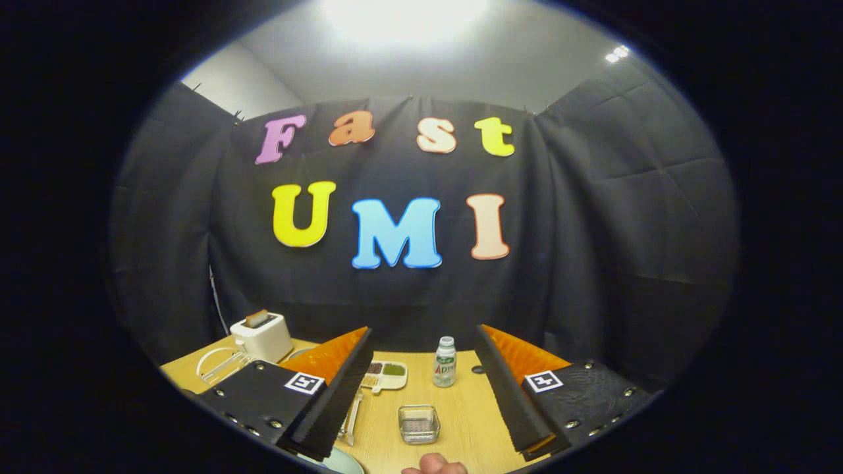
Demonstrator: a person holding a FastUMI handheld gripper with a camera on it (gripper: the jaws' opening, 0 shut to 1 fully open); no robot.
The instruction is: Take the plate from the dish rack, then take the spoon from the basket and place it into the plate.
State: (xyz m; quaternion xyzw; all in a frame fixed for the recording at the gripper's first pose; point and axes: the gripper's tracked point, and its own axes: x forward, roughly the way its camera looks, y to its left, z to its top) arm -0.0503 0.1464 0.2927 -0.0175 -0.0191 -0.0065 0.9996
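My gripper (423, 330) is open, held above the wooden table (461, 421) with nothing between its fingers. A small square see-through basket (419, 423) sits on the table between the fingers, close to me. A slim white utensil (352, 418), perhaps the spoon, lies along the inner side of the left finger (329, 388). The pale rim of a plate (344, 463) peeks out under that finger's near end. The white wire dish rack (220, 365) stands at the table's far left, beyond the left finger.
A white toaster (261, 336) with a slice in it stands behind the rack. A divided tray of grains (385, 375) and a small bottle (445, 361) stand near the table's far edge. Part of a person's hand (435, 466) shows nearest me.
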